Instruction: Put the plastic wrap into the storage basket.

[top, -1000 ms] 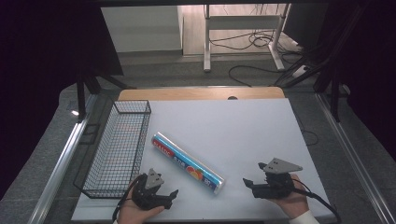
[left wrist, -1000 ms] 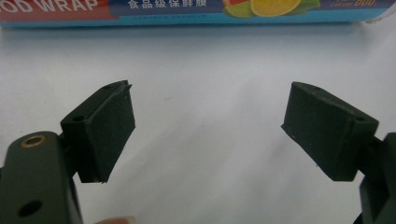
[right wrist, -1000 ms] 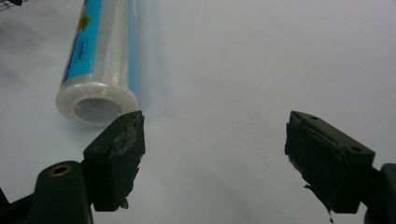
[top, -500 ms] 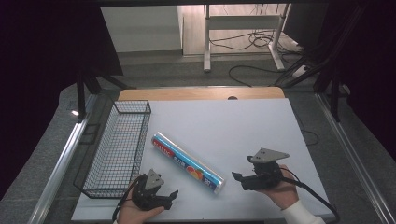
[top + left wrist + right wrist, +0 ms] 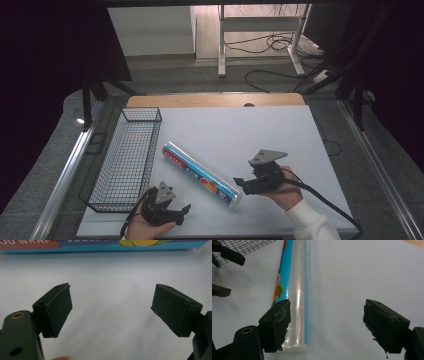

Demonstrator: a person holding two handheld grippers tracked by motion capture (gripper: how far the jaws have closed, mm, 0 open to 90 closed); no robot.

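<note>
A long blue box of food wrap [image 5: 200, 174] with a red label end lies diagonally on the white table [image 5: 250, 130]. My left gripper [image 5: 186, 210] rests near the front edge, pointing right, just short of the box. In the left gripper view, my left gripper [image 5: 111, 307] stands open over bare table, with the box [image 5: 100, 245] beyond its tips. My right gripper [image 5: 241, 184] points left at the box's near end. In the right gripper view, my right gripper [image 5: 327, 320] is open. Its jaws have just been closing. The box [image 5: 294, 290] ends beside one jaw and no pad presses on it.
A black wire basket [image 5: 141, 109] stands along the table's left side, left of the box's far end. In the right gripper view, the basket [image 5: 249, 245] and the left gripper [image 5: 227, 272] lie beyond the box. Cables and a desk frame are on the floor past the table.
My right gripper has moved left across the table to the box's near end. The left gripper and the box have stayed where they were.
</note>
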